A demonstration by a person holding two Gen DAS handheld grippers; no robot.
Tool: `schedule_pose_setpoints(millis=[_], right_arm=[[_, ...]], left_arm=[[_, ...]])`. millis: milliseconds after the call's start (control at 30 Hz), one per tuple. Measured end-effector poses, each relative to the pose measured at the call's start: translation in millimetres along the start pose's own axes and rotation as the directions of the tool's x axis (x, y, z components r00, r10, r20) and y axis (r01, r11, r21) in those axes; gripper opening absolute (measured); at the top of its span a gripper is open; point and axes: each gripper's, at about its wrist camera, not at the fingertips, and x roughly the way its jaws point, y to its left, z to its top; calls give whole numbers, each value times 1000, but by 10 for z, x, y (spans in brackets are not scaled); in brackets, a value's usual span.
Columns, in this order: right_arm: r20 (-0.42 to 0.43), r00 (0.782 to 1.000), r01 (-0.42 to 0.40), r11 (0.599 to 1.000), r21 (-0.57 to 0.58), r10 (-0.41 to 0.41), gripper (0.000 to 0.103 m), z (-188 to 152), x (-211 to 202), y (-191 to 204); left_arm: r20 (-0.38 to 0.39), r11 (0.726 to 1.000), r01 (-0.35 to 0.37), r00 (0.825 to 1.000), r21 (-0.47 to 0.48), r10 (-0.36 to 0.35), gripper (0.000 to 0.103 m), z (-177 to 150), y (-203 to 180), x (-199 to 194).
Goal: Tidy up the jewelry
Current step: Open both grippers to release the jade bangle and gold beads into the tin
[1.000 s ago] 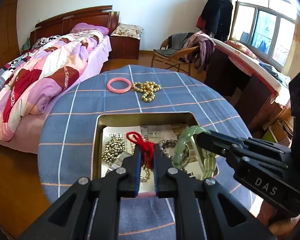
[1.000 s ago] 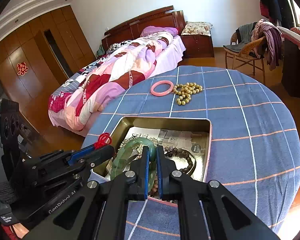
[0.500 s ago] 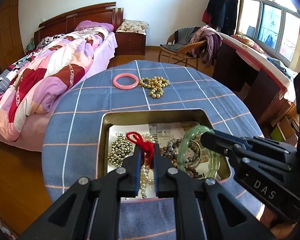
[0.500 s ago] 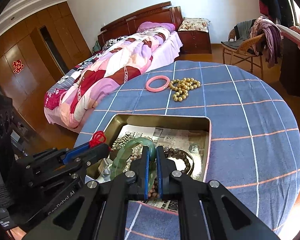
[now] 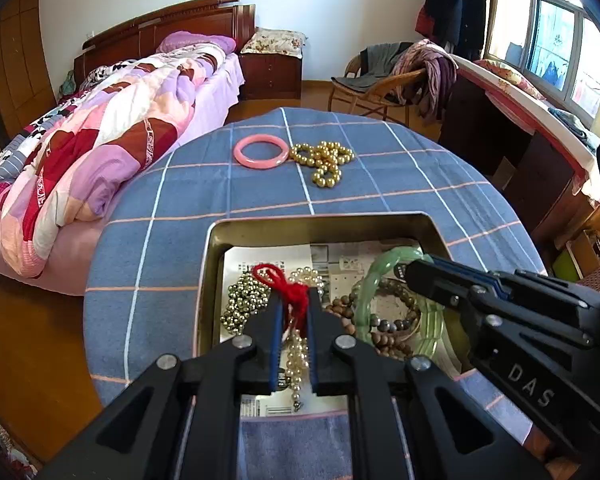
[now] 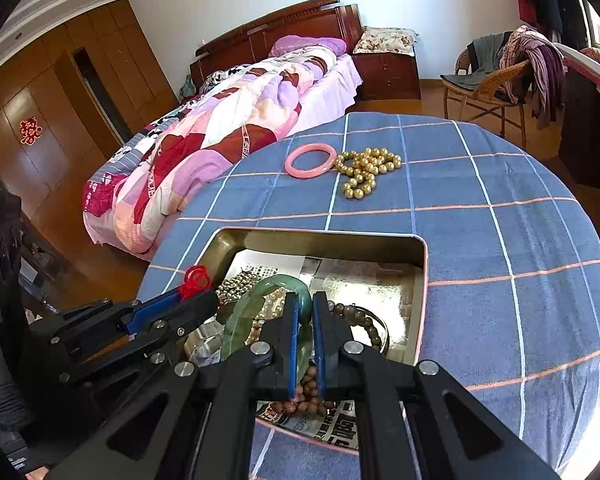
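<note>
The left gripper [image 5: 293, 300] had its two black, blue-padded fingers pressed nearly together, pinching a knotted red cord [image 5: 288, 286] from which a strand of pale cream pearl beads [image 5: 296, 354] hung down between the fingers. The right gripper [image 6: 302, 304] was likewise almost closed, clamped on the rim of a translucent green jade bangle [image 6: 256, 300]; in the left view that bangle [image 5: 374, 280] stood on edge at the right gripper's tip.

Both grippers hovered over a shallow rectangular gold-coloured metal tin [image 6: 324, 240] lined with newspaper, which sat on a round table covered in a blue checked cloth [image 6: 500, 240]. Inside the tin lay a heap of small silvery-gold beads [image 5: 244, 300] at the left and a brown wooden bead bracelet [image 5: 352, 308] under the bangle. Farther back on the cloth, outside the tin, a smooth pink bangle [image 5: 261, 152] lay flat, touching a pile of large golden bead bracelets [image 5: 326, 160].

Compared with a second earlier, neither grip had changed: the cord and the green bangle were held just as before. The tin and the two pieces on the cloth sat closer and larger in both views, and more of the pearl strand showed below the left gripper's fingers.
</note>
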Motion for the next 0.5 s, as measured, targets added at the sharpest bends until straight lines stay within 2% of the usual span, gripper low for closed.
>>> schedule_pose_setpoints(millis=[200, 300, 367, 500], right_arm=[[-8, 1000, -13, 1000, 26, 14, 8, -7, 73, -66], [-19, 999, -42, 997, 58, 43, 14, -17, 81, -119], [-8, 998, -64, 994, 84, 65, 15, -12, 38, -160], [20, 998, -55, 994, 93, 53, 17, 13, -60, -183]], left_arm=[[-13, 1000, -26, 1000, 12, 26, 11, 6, -58, 87], [-24, 999, -38, 999, 15, 38, 11, -6, -76, 124], [-24, 999, -48, 999, 17, 49, 11, -12, -87, 125], [-24, 996, -81, 996, 21, 81, 14, -19, -102, 108]])
